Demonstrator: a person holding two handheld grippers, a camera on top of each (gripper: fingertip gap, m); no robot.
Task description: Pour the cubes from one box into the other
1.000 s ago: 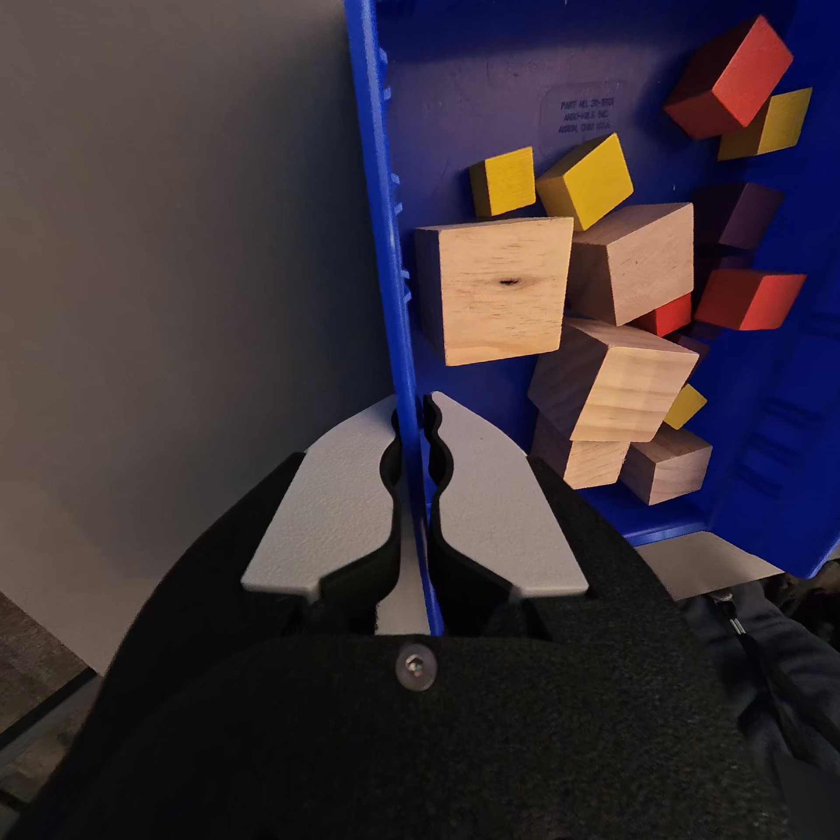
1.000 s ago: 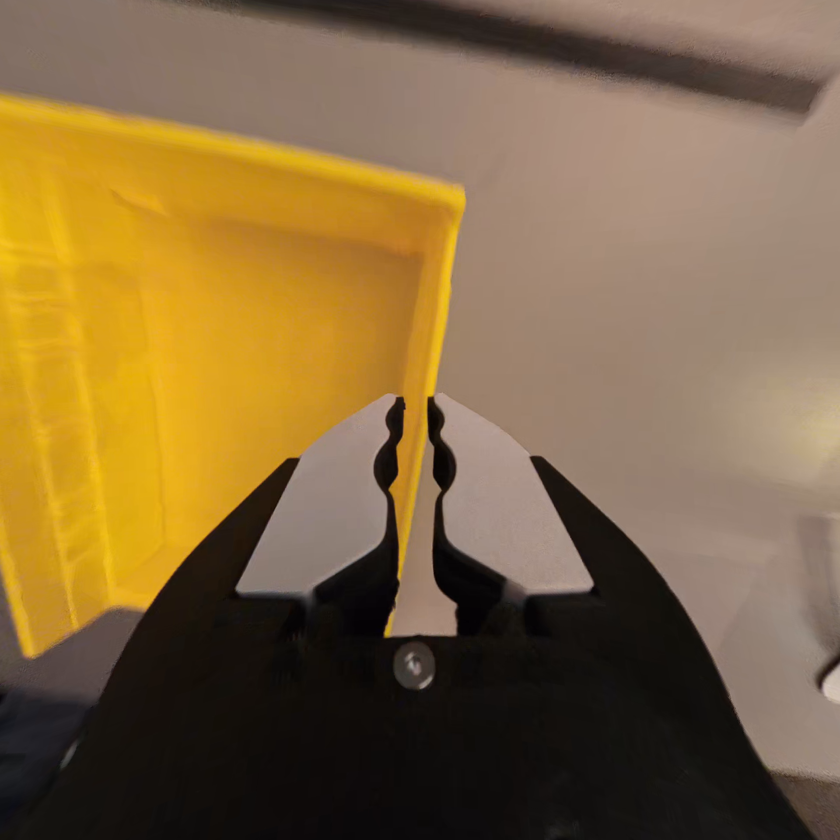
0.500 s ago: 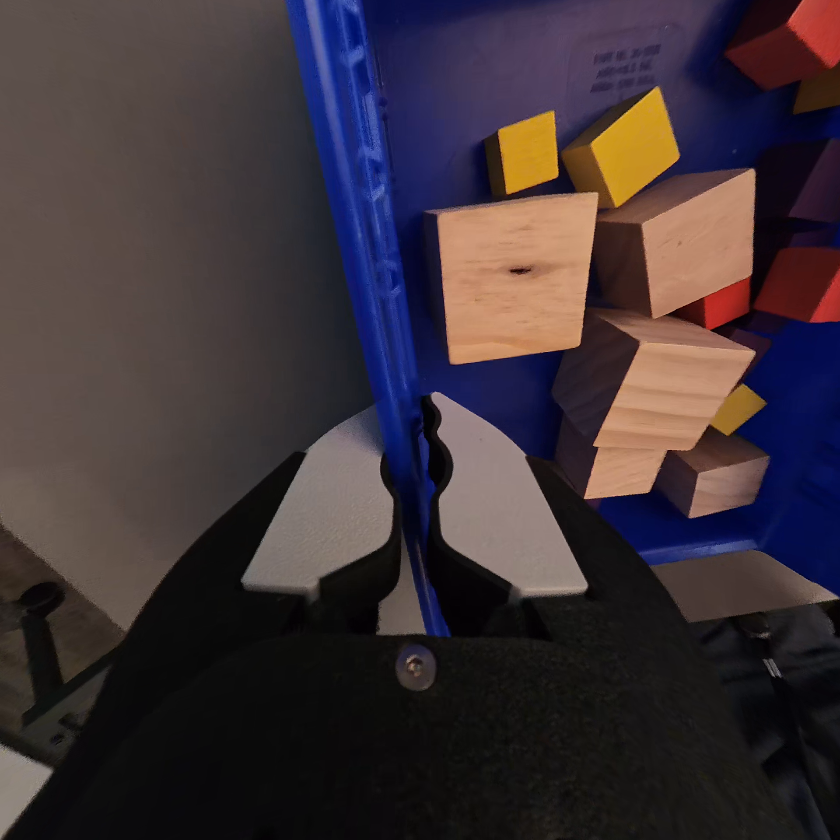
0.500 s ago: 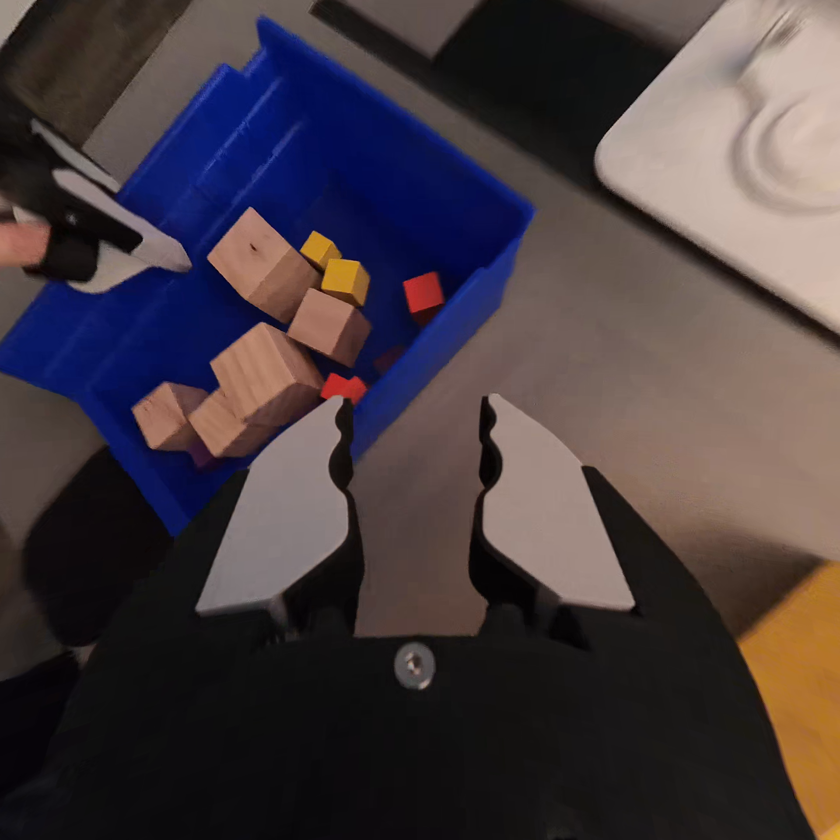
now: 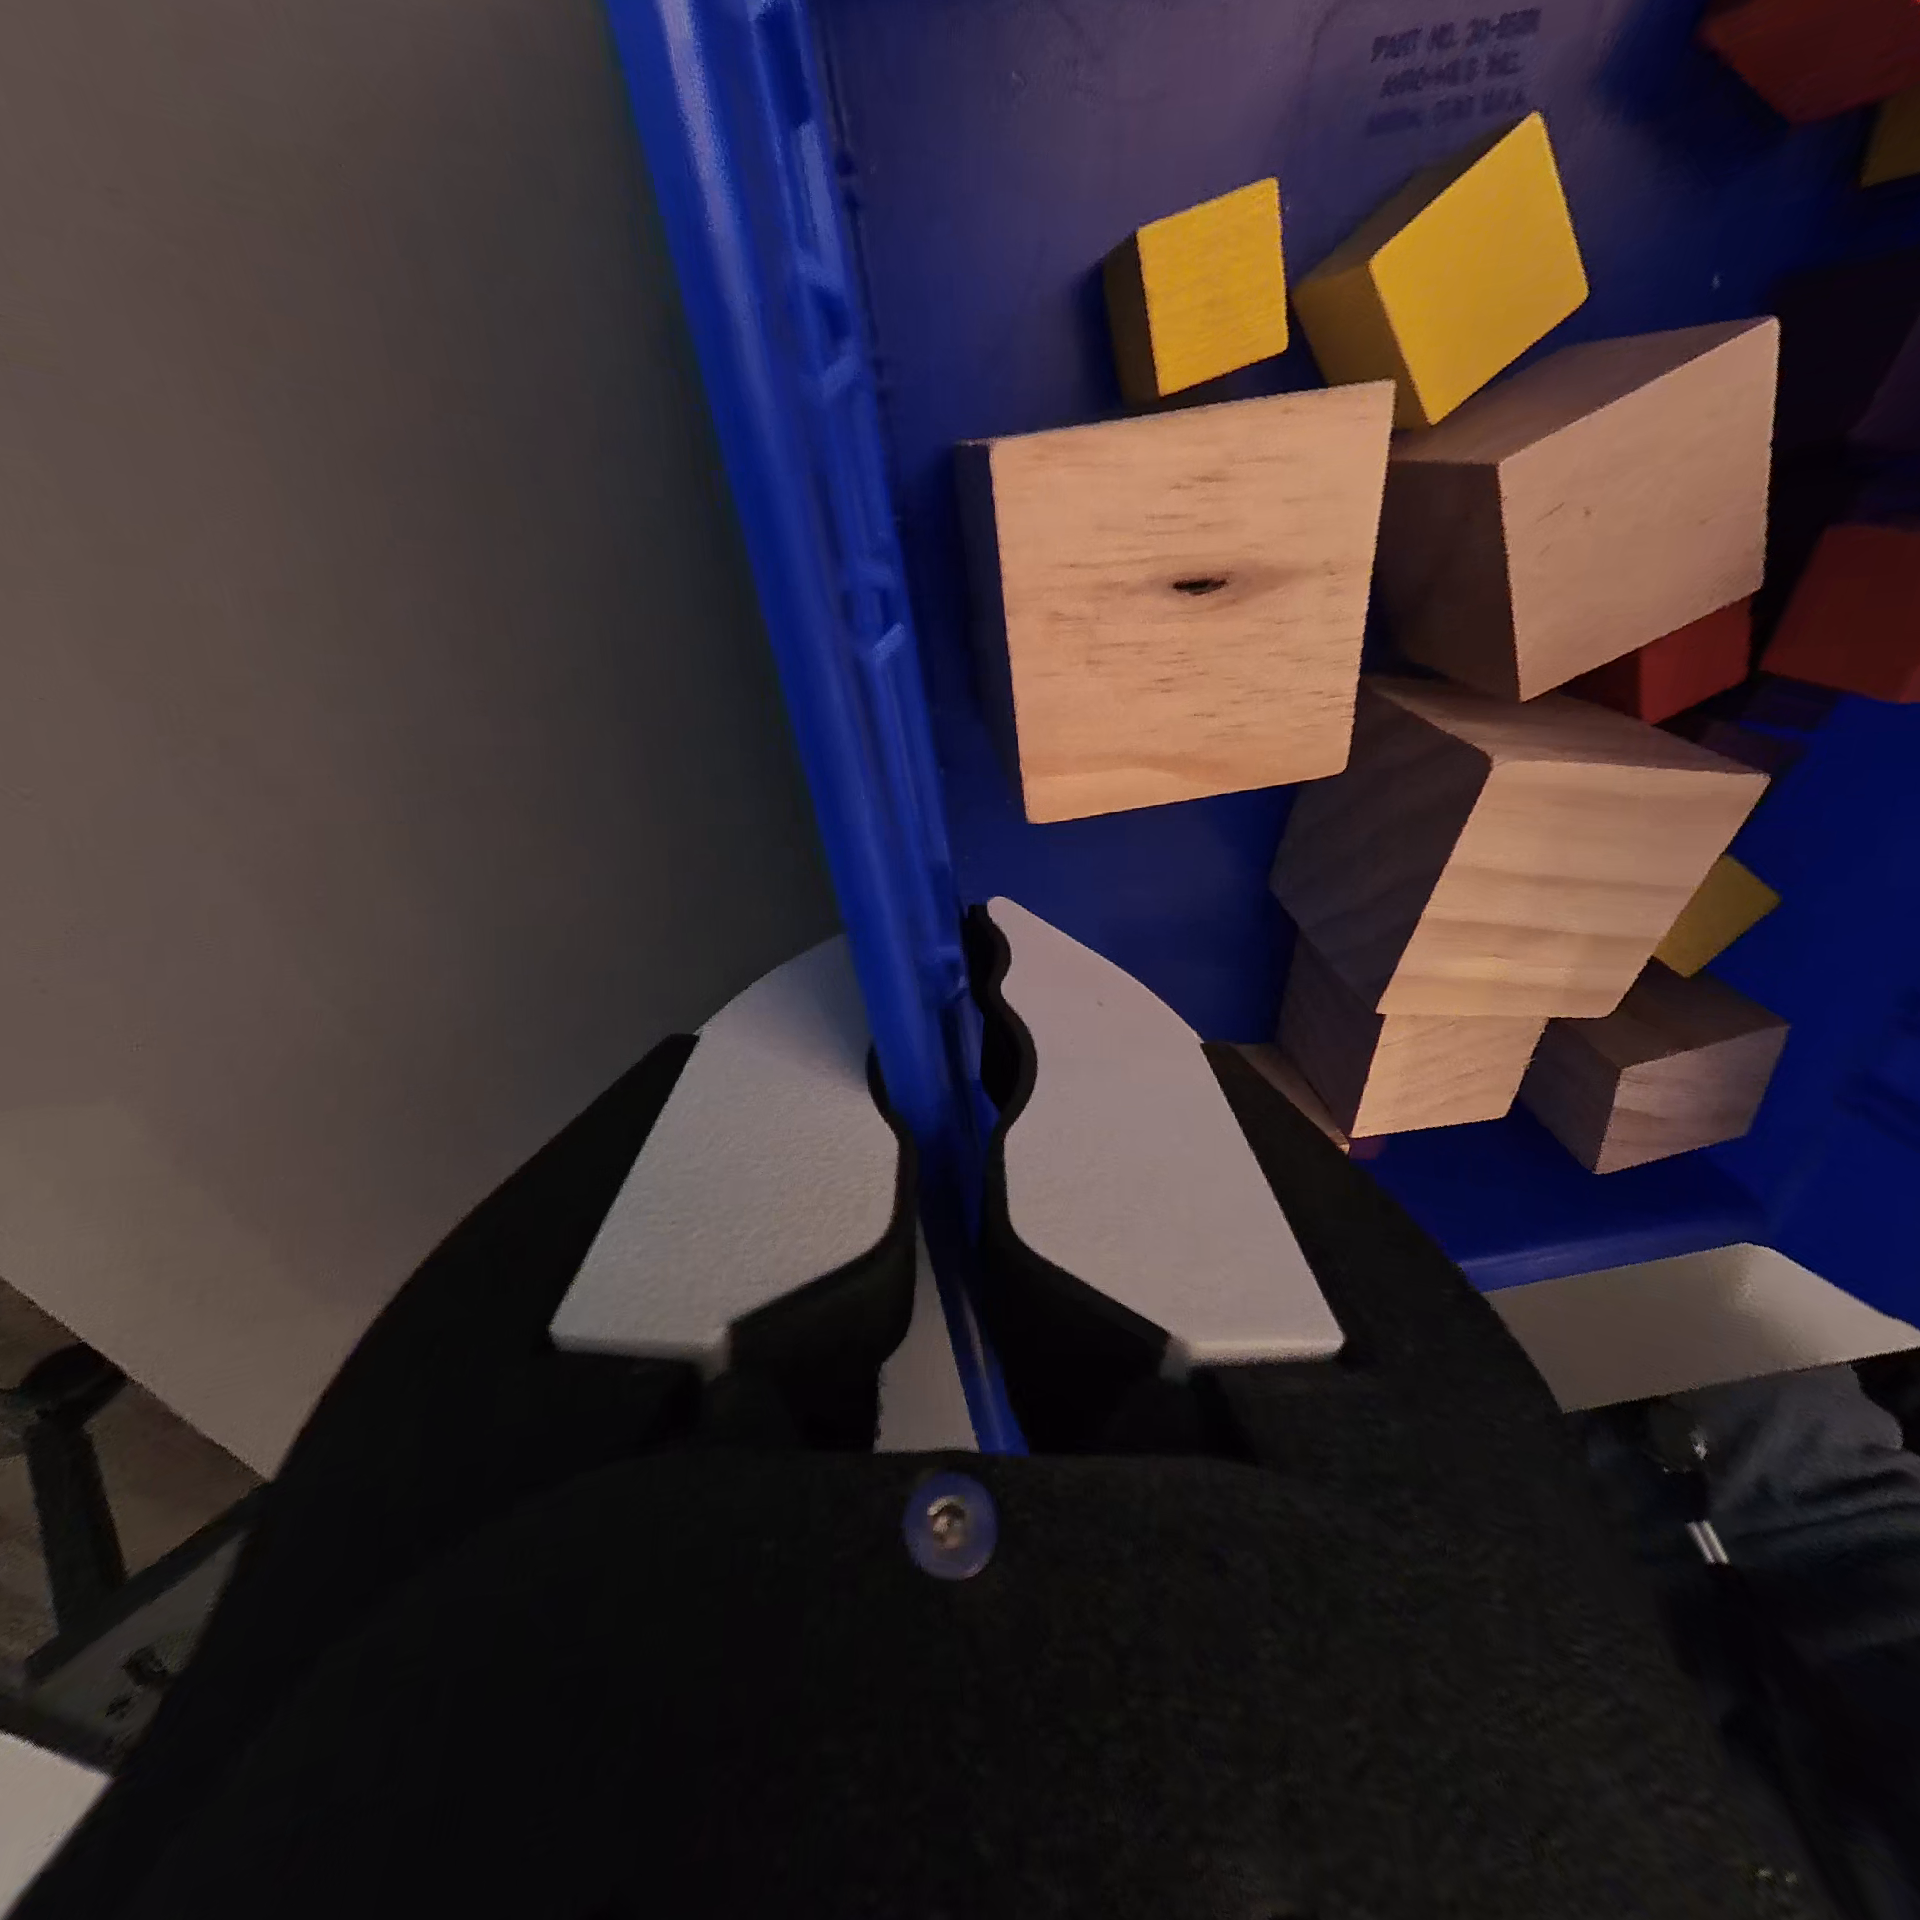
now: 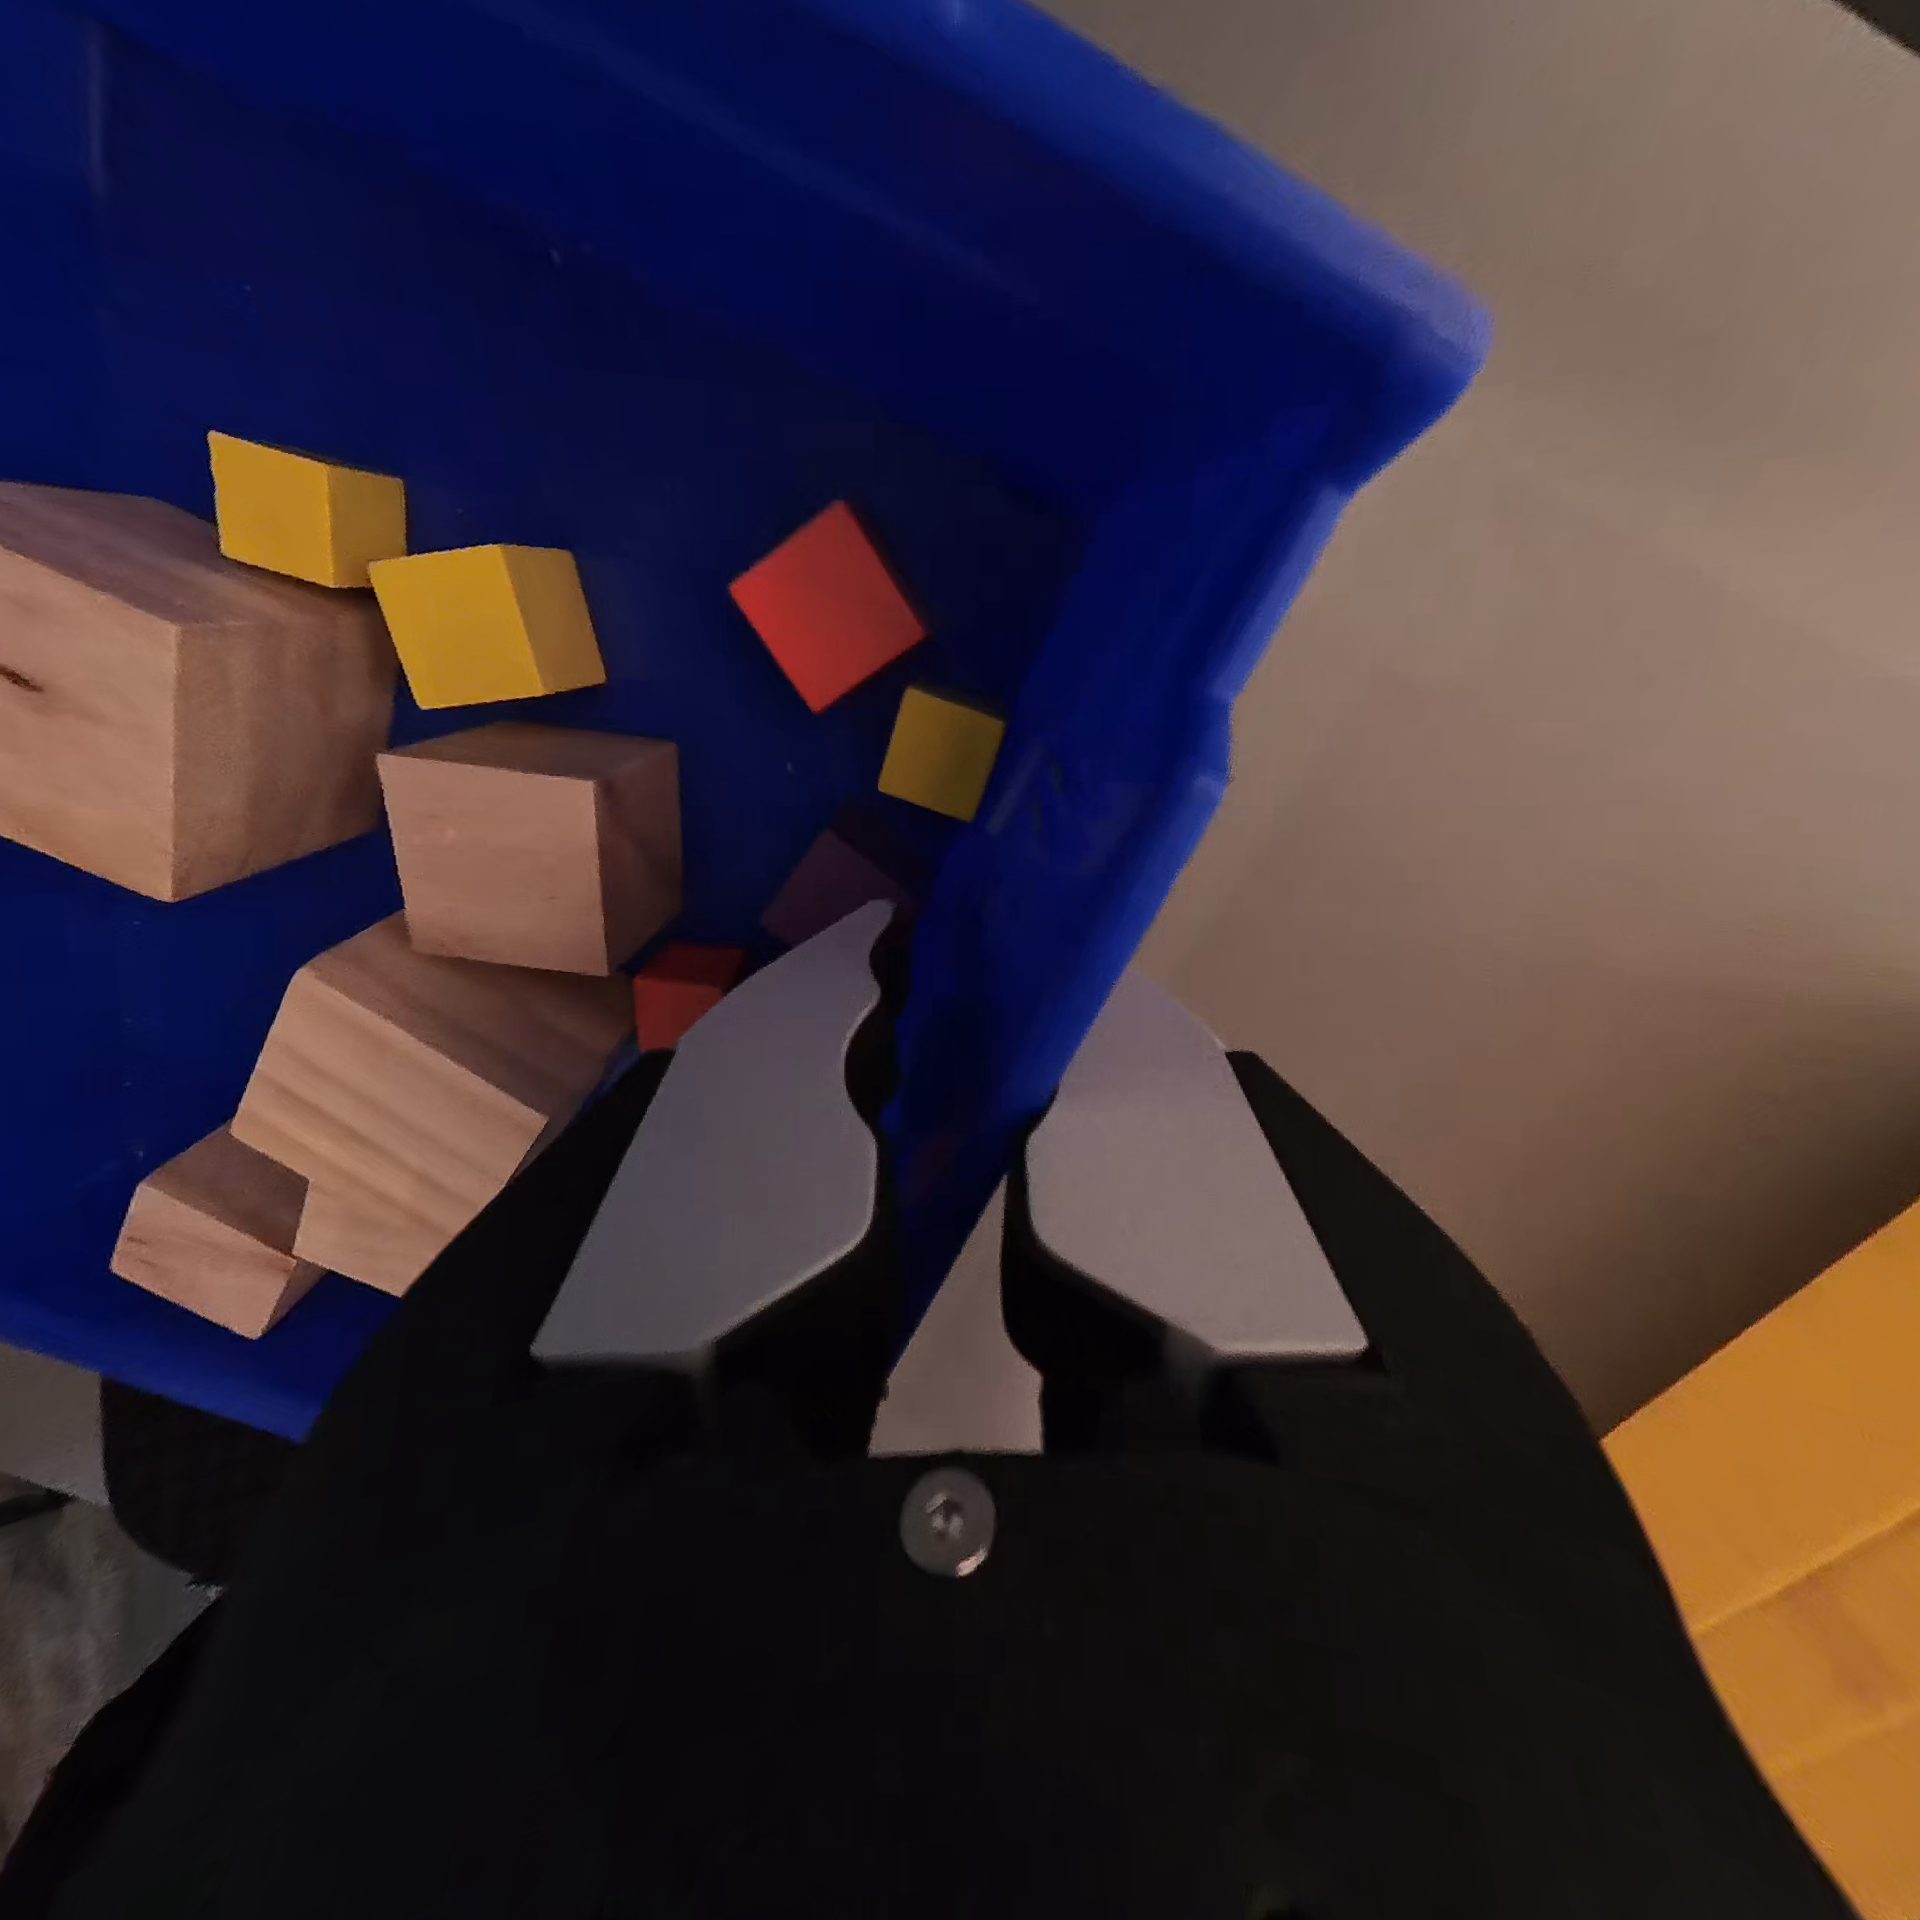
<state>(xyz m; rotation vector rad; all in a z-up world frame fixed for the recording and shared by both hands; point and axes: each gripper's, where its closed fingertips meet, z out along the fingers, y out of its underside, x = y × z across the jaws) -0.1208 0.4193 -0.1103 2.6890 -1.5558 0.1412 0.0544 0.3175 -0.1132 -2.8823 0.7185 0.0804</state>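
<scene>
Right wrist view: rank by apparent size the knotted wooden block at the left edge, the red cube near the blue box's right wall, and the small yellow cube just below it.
1. Knotted wooden block, clearly largest, though cut off by the frame edge.
2. Red cube.
3. Small yellow cube, a little smaller than the red one; they lie at similar depth inside the blue box, so that order seems reliable.

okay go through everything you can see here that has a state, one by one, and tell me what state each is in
Blue box: upright on the table, both side walls gripped, holding the cubes.
Cubes: wooden, yellow and red ones lying loose on the blue box's floor.
Left gripper: shut on the blue box's wall, one of its fingers on each side.
Right gripper: straddling the opposite wall; cannot tell whether it has clamped.
Yellow box: only a corner shows.
</scene>
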